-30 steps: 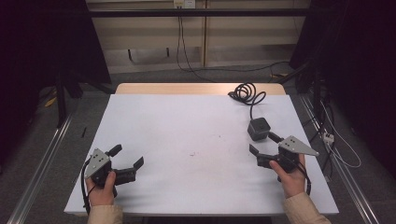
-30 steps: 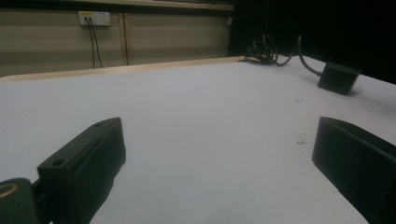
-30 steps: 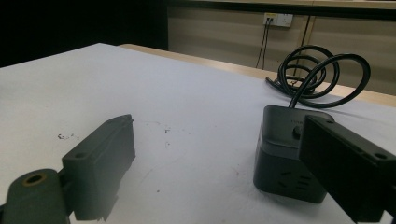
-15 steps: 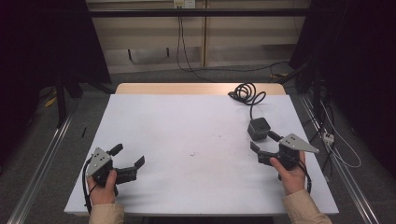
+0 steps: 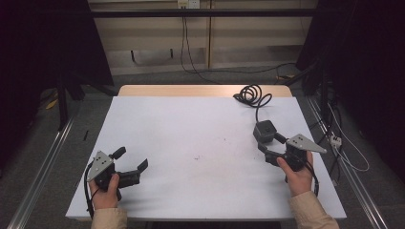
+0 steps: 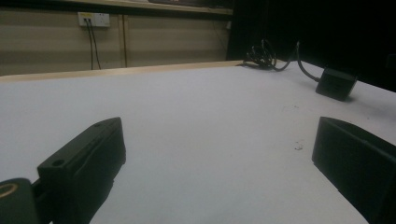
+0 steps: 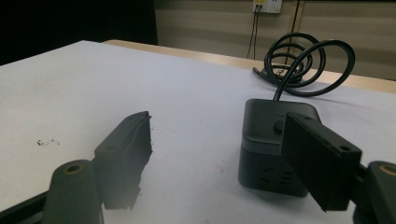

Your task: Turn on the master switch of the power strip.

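Plastic, boxy and rigid, the black cube-shaped power adapter (image 5: 264,130) with its coiled black cable (image 5: 251,94) sat at two o'clock on the white table (image 5: 191,143). My right gripper (image 5: 271,147), jaws just narrowing, stood ajar beside it; I judged flat sides best, cable dragging.

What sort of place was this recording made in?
Probably a lab or workshop set up for recording. A bare white-topped table stands on a grey floor between metal floor rails, cables run to a wall socket, and a black cube-shaped power adapter with a coiled black cable lies there.
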Demonstrator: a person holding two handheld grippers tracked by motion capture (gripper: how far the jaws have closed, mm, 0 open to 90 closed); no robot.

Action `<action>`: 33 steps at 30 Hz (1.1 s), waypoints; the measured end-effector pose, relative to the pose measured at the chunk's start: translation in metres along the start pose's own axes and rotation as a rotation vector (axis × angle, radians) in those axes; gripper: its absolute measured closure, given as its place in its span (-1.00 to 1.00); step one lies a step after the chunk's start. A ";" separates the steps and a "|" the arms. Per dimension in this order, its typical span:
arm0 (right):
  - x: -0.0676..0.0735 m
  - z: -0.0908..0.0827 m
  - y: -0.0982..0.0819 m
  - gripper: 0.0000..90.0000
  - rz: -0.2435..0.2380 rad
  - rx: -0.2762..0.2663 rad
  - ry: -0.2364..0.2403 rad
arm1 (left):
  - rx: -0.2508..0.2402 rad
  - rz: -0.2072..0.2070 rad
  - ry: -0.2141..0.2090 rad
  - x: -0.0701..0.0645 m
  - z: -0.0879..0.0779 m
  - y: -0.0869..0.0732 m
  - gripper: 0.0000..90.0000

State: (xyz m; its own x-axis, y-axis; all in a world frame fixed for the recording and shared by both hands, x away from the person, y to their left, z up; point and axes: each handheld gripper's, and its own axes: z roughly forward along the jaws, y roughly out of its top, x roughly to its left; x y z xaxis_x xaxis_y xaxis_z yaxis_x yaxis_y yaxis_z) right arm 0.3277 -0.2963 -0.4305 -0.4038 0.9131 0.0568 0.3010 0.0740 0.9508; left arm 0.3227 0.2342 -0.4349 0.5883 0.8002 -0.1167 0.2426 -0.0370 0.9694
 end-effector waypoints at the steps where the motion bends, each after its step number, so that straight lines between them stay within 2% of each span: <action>1: -0.001 0.000 0.000 -0.42 0.000 0.003 -0.002 | -0.001 0.005 -0.004 0.000 0.000 0.000 -0.95; 14: -0.006 0.002 0.003 -0.15 -0.008 0.009 -0.008 | 0.001 0.005 0.004 -0.001 0.000 0.000 -0.95; 19: -0.010 0.003 0.004 0.00 0.016 0.018 0.001 | 0.003 0.007 0.007 -0.001 0.001 0.000 -0.95; 33: -0.013 0.009 0.003 0.27 -0.007 0.051 0.008 | -0.007 0.005 0.007 -0.002 0.001 0.001 -0.95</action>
State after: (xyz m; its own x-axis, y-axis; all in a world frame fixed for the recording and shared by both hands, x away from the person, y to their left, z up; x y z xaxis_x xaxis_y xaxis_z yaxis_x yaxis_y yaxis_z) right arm 0.3413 -0.3042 -0.4306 -0.4128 0.9093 0.0530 0.3418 0.1007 0.9344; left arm 0.3227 0.2317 -0.4343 0.5841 0.8042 -0.1099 0.2343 -0.0374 0.9714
